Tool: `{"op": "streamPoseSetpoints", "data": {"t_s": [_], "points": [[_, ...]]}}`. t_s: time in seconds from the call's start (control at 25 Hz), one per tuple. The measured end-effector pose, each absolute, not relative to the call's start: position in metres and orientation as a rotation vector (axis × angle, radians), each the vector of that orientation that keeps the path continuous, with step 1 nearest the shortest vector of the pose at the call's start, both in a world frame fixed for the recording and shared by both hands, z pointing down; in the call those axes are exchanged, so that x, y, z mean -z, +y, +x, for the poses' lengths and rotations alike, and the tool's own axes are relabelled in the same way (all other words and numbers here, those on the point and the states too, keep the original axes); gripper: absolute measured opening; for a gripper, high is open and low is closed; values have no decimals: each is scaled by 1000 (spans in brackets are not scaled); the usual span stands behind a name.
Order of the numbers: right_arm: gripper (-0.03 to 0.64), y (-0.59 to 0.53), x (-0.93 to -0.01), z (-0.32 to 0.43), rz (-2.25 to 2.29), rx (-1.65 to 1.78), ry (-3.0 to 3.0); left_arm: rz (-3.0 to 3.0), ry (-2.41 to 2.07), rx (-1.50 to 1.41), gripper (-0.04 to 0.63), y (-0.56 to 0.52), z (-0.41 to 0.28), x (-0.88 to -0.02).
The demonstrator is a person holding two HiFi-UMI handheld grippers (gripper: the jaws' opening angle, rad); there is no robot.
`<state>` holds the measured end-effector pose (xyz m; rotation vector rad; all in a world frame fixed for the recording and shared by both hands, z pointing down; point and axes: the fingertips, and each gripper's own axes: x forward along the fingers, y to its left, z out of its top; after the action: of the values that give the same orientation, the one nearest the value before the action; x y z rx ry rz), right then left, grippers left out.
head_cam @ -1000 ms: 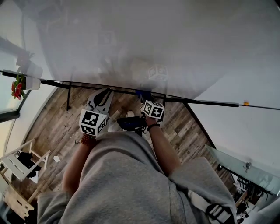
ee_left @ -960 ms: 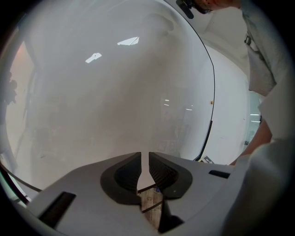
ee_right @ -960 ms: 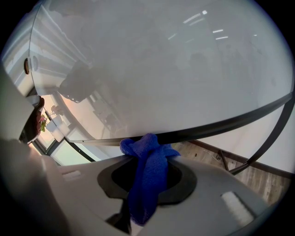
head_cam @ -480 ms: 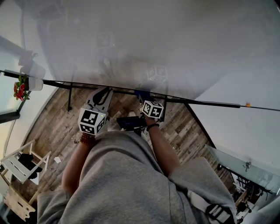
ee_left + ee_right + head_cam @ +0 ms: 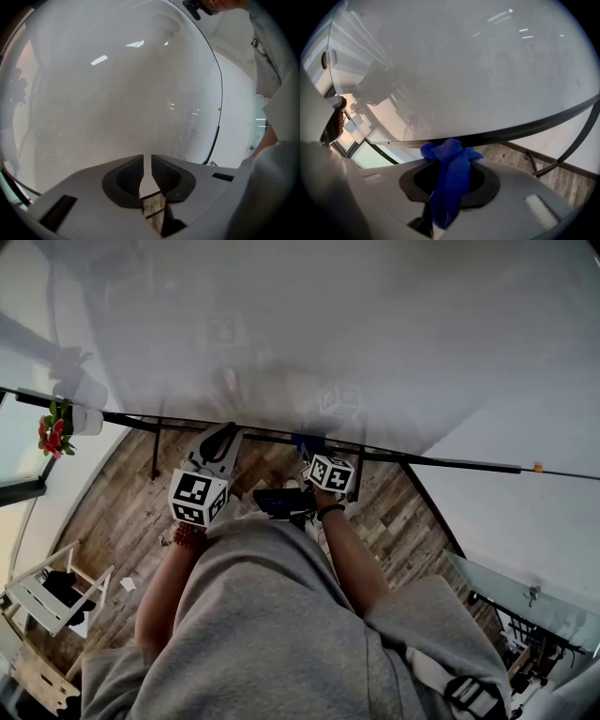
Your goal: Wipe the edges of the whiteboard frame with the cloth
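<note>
At lower centre of the right gripper view, your right gripper (image 5: 453, 163) clamped the blue cloth (image 5: 449, 183), its bunched tip touching the dark bottom edge of the whiteboard frame (image 5: 511, 132). Soft and limp, it likely needed gripping near the tip. Your left gripper (image 5: 146, 165) stood nearly closed, empty.

Cloth (image 5: 449, 187): blue, nubby weave, bunched into a wad with a tail hanging down.
Cloth hold: pinched between the jaws of the right hand-held gripper (image 5: 451, 159).
Cloth contact: its top knot presses up against the frame's bottom edge.
Whiteboard frame (image 5: 525, 127): a thin dark strip bordering a glossy white board; the bottom edge runs across the head view, just beyond the cloth.
</note>
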<state>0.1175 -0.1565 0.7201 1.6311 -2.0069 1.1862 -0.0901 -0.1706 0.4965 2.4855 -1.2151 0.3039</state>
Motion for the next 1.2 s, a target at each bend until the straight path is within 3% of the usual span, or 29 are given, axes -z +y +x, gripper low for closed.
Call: {"op": "streamPoseSetpoints", "data": {"t_s": [1.2], "points": [[112, -170, -718, 48, 1586, -1156, -2041, 2438, -1286, -253, 58, -177, -167, -500]]}}
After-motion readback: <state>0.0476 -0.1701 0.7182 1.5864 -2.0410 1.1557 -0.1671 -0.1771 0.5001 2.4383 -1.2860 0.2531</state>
